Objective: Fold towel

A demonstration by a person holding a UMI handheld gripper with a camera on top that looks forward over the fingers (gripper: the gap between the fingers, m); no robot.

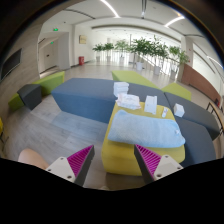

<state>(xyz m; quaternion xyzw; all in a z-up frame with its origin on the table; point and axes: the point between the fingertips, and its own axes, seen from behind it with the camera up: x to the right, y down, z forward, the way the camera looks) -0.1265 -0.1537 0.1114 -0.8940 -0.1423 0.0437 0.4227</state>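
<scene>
A light blue-grey towel (146, 128) lies spread flat on top of a yellow block-shaped seat (130, 155), ahead of my fingers and slightly to the right. My gripper (114, 160) is open and empty, its two magenta pads (80, 161) wide apart. The seat's near yellow face stands just beyond and between the fingers. The fingers hover above the floor, short of the towel, touching nothing.
White objects (128, 99) sit on the far end of the seat. Blue-grey sofas (85, 98) stand left and behind, with green cushions (50, 82). Potted plants (140, 48) line the back of a large hall. A pale thing (33, 158) shows beside the left finger.
</scene>
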